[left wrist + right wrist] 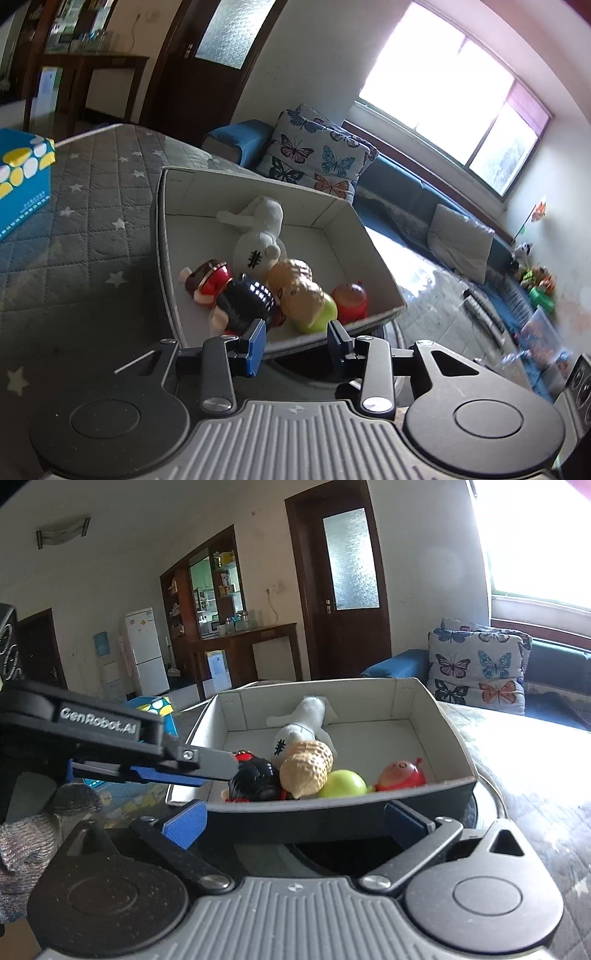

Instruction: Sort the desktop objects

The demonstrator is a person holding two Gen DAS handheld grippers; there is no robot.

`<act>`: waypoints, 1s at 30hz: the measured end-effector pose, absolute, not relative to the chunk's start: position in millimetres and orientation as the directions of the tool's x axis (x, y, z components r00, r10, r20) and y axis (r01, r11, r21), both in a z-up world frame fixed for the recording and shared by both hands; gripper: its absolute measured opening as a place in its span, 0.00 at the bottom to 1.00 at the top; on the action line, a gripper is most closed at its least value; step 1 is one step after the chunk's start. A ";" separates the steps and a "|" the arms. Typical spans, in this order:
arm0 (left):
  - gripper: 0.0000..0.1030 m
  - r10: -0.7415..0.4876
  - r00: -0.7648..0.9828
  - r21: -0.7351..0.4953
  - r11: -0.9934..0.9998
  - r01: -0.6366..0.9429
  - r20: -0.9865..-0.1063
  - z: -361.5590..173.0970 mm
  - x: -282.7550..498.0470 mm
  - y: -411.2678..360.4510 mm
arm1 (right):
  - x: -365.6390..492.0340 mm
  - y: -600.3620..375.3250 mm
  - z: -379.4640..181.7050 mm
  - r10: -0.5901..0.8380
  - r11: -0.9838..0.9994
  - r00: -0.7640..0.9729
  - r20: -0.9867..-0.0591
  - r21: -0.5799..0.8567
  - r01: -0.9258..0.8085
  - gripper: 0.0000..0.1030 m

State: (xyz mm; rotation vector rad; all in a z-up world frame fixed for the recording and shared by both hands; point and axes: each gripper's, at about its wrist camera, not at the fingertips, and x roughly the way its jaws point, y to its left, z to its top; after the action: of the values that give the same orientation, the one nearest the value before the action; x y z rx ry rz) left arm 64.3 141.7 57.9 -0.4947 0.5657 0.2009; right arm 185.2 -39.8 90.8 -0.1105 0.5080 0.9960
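A white cardboard box [168, 258] [452, 734] sits on the table and holds several toys: a white plush [260, 236] [303, 723], a tan peanut toy [295, 291] [308, 764], a black-haired doll [245, 302] [255, 779], a green ball [325, 314] [341, 784], and red figures [351, 301] [400, 775]. My left gripper [297, 341] is open and empty at the box's near edge; it also shows from the side in the right wrist view [207, 766]. My right gripper [295, 821] is open wide and empty before the box's near wall.
A grey quilted cover with stars [85, 206] lies on the table. A blue tissue box [22, 181] [157, 710] stands to the left. A round dark stand [487, 805] is under the box. A butterfly cushion [314, 155] [476, 668] and blue sofa are behind.
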 end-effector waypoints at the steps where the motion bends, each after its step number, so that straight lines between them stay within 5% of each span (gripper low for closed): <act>1: 0.38 0.061 0.826 -0.373 0.872 -0.317 -0.560 57.8 61.2 138.6 | 183.4 -42.5 89.6 0.770 0.554 0.441 -0.461 0.139 -0.821 1.00; 14: 0.39 0.166 0.747 -0.180 0.916 -0.358 -0.644 35.5 37.4 105.7 | 159.5 -69.2 67.9 0.692 0.639 0.493 -0.527 0.132 -0.757 1.00; 30: 0.38 0.242 0.692 -0.091 0.909 -0.407 -0.680 7.5 12.2 95.4 | 135.8 -75.0 55.1 0.653 0.684 0.522 -0.549 0.129 -0.718 1.00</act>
State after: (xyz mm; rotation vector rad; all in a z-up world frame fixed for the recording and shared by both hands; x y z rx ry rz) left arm 12.2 95.4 7.5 -0.2436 0.7208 0.3666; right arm 135.8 -75.0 55.1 -0.1188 0.6061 0.8233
